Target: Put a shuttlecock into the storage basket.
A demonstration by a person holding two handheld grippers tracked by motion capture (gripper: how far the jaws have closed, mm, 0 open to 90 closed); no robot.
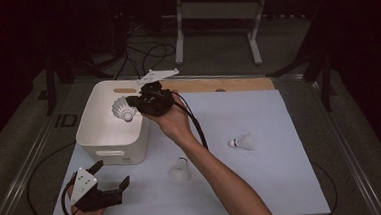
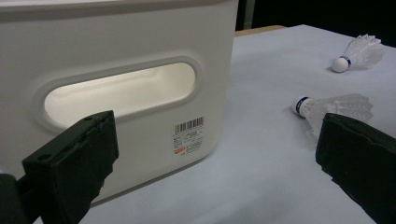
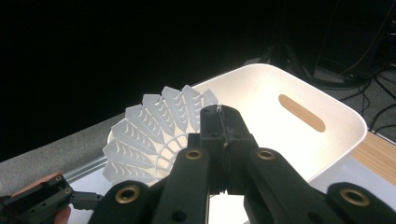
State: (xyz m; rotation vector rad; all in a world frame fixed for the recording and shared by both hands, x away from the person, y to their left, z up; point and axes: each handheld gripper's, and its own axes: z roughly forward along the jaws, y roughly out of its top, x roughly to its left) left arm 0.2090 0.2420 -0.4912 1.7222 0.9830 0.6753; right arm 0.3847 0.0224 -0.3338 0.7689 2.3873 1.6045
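Hanging over the open top of the white bin (image 1: 111,137), left of centre in the high view, a white shuttlecock (image 1: 122,110) is clamped by its skirt edge in the right tool (image 1: 137,101), whose jaws in the right gripper view are pressed together on the ribbed plastic skirt (image 3: 149,137). The cork tip seems to point down into the bin, though the high view is too small to be sure. The bin stands at the left of the white counter (image 1: 263,183), with an oval handle slot and a barcode label (image 2: 188,135) on its near wall. Two more shuttlecocks lie on the counter, one near the bin's lower right corner (image 1: 179,170), the other well apart toward the right (image 1: 242,142). The left tool (image 1: 113,176) rests at the lower left of the frame, jaws spread wide and holding nothing.
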